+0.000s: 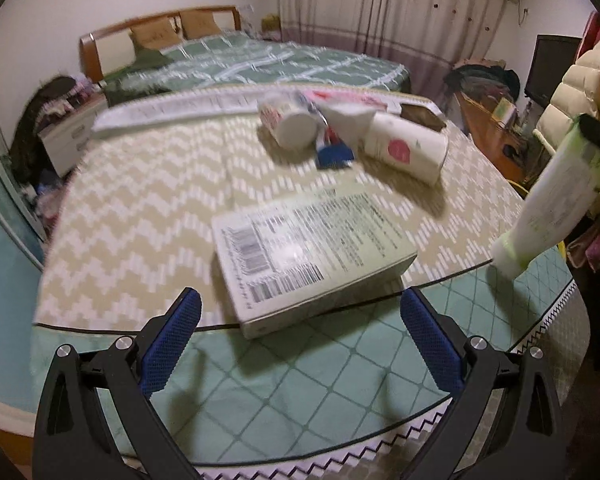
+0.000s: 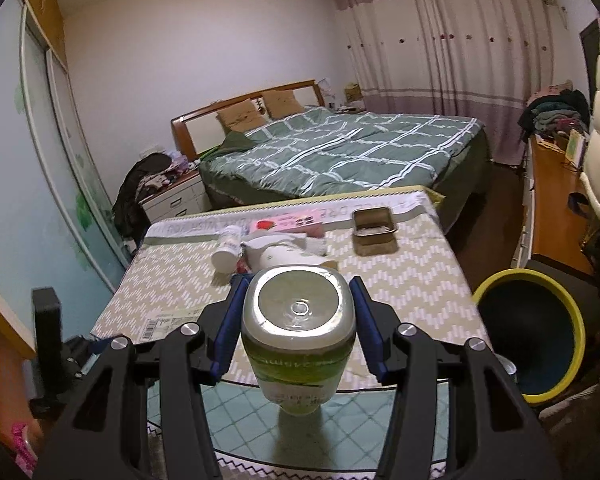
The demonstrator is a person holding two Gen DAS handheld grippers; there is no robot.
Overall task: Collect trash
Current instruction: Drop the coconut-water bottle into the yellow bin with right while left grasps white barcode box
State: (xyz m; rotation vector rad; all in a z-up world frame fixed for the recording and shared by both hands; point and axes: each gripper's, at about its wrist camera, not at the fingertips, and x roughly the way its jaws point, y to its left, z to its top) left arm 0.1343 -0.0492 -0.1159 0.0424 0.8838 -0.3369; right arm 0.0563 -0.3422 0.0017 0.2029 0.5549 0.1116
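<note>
Pale cardboard fills the middle of the left wrist view: a flat box (image 1: pixel 311 256) lies label-up on the zigzag mat (image 1: pixel 140 208), one corner reaching toward the lower centre of the frame. The left gripper (image 1: pixel 300 322) stands with its jaws wide apart and nothing between them, the blue pads (image 1: pixel 172 344) flanking that near corner from just below. The box's long axis runs from lower left to upper right, skewed against the jaws' line, so a grip across its narrower width probably calls for some turning. Beyond it, in the upper centre, two tipped paper cups (image 1: pixel 403 146) and crumpled wrappers (image 1: pixel 331 152) lie close together, though blur hides their details. At the right edge a green-white bottle (image 1: pixel 555 200) hangs cap-down, held from above.

From the right wrist view, that bottle (image 2: pixel 300 332) sits clamped between the right gripper (image 2: pixel 296 320) pads, its cap end toward the camera and its long axis along the fingers. The yellow-rimmed bin (image 2: pixel 571 320) opens at the right of the frame, just beside the table's edge (image 2: pixel 419 384) and lower than the bottle; nothing stands between them. A small brown tray (image 2: pixel 373 226) rests farther back on the mat.
</note>
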